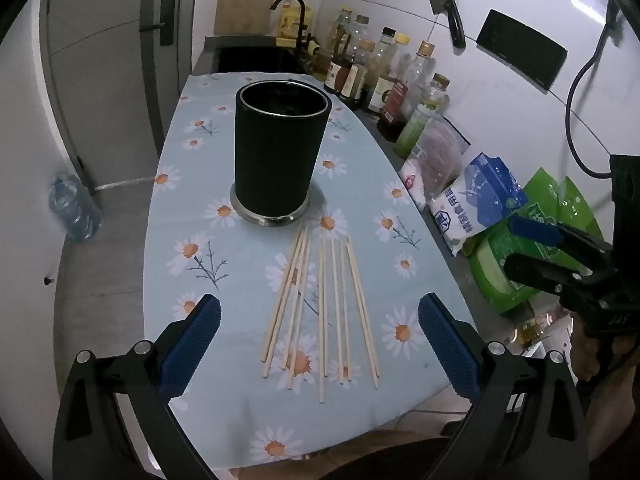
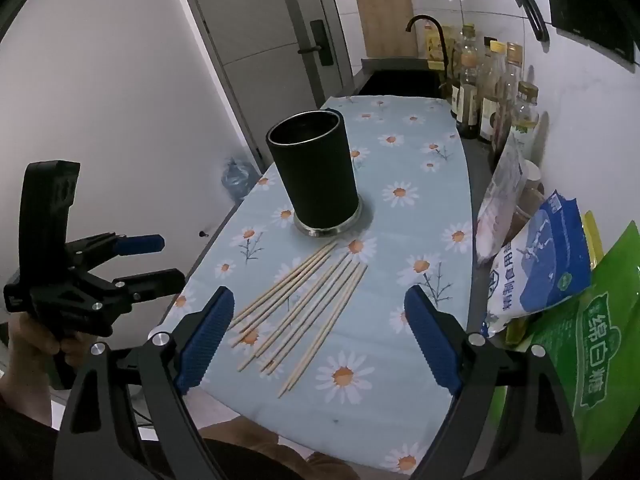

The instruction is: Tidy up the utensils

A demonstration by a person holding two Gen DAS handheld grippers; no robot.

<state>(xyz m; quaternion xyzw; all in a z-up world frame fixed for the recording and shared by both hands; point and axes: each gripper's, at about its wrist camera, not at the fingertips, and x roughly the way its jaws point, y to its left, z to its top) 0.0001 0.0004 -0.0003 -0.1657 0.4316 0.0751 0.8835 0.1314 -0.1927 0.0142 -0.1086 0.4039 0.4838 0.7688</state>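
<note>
Several wooden chopsticks point(image 1: 320, 312) point(image 2: 304, 312) lie loose on the daisy-print cloth point(image 1: 224, 288) point(image 2: 404, 224), fanned out in front of a tall black utensil holder point(image 1: 278, 152) point(image 2: 314, 172) that stands upright with nothing visible inside. My left gripper point(image 1: 320, 316) hovers above the chopsticks' near ends, jaws wide open and holding nothing; it also shows at the left of the right wrist view point(image 2: 156, 260). My right gripper point(image 2: 320, 320) hangs open over the chopsticks too, nothing between its blue pads point(image 2: 208, 336). In the left wrist view it appears at the right edge point(image 1: 520, 244).
Bottles of oil and sauce point(image 1: 380, 76) point(image 2: 492, 88) line the back wall. Bags of salt point(image 1: 476, 200) point(image 2: 540, 256) and sugar point(image 2: 592, 332) crowd the right side. A sink with a black tap point(image 1: 292, 12) lies beyond the cloth. A water jug point(image 1: 72, 208) stands on the floor.
</note>
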